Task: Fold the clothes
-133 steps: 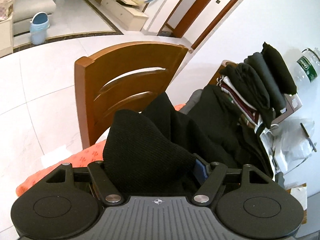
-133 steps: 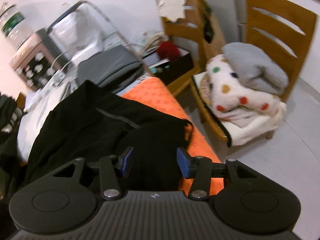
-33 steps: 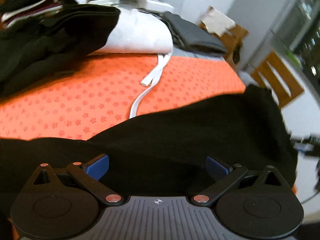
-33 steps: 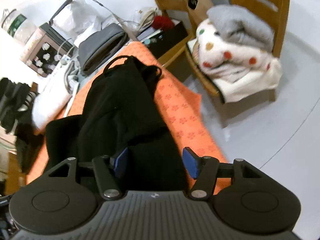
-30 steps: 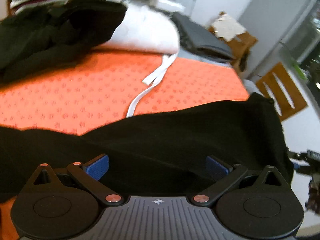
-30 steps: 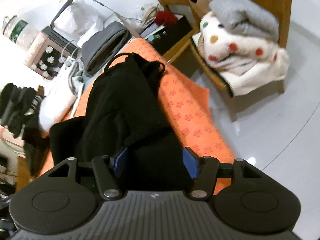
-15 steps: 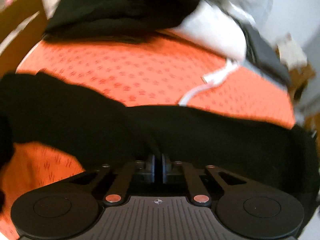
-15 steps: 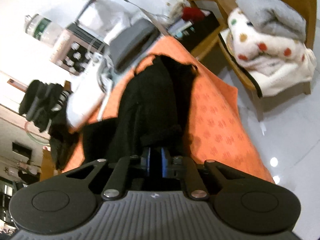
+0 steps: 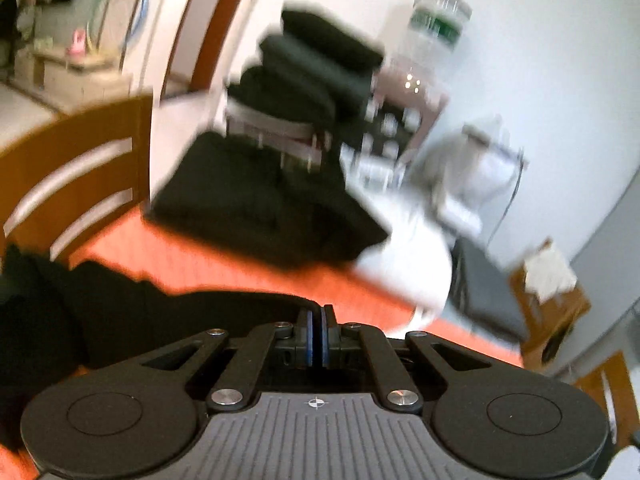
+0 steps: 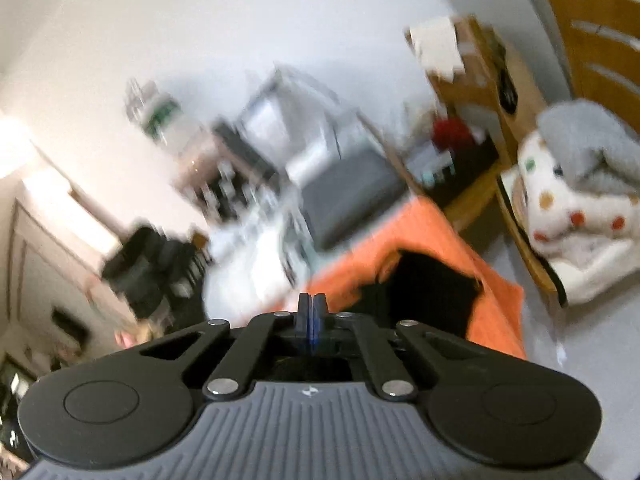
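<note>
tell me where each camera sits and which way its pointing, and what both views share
Left wrist: rides on the left claw, looking along its shut fingers over the black garment and orange cloth toward a pile of dark folded clothes and a wooden chair.
Right wrist: rides on the right claw, fingers shut, facing the orange cloth's far end, a spotted blanket on another chair.
Shared: orange cloth, black garment, a green-labelled bottle, the clothes pile. No hand shows in either.

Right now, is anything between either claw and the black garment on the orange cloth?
Nothing visible. Both the left claw and right claw are shut, with the black garment directly at their tips; the actual pinch is hidden.
</note>
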Demonstrator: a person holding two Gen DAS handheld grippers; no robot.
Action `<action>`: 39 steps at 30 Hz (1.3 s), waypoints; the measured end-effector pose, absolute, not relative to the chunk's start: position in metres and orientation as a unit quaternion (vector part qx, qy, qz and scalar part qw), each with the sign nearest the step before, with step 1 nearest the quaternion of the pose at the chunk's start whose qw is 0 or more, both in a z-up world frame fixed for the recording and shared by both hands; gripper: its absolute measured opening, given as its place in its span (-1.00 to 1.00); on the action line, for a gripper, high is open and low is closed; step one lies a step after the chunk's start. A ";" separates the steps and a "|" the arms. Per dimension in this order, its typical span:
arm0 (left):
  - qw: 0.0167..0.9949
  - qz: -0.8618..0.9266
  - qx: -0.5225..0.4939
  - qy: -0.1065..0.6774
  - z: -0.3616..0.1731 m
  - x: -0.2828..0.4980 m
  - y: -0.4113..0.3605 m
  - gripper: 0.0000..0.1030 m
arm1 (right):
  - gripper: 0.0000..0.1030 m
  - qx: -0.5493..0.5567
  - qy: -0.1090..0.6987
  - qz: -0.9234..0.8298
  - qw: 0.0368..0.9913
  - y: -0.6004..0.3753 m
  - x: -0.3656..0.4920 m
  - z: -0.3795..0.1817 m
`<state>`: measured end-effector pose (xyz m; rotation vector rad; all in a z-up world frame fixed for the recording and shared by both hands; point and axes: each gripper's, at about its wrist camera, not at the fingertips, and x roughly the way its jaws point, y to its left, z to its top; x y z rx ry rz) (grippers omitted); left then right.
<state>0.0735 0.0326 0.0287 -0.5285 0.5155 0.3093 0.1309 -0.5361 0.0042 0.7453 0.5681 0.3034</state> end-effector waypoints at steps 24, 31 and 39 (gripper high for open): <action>0.926 0.154 -0.211 0.271 0.023 0.082 0.055 -0.87 | 0.35 0.211 0.410 0.269 0.845 -0.493 0.114 -0.126; 0.915 0.183 -0.221 0.284 0.016 0.085 0.056 -0.87 | -0.31 0.239 0.399 0.402 0.789 -0.499 0.144 -0.139; 0.908 0.218 -0.220 0.282 0.010 0.082 0.047 -0.87 | -0.51 0.260 0.427 0.448 0.741 -0.494 0.178 -0.168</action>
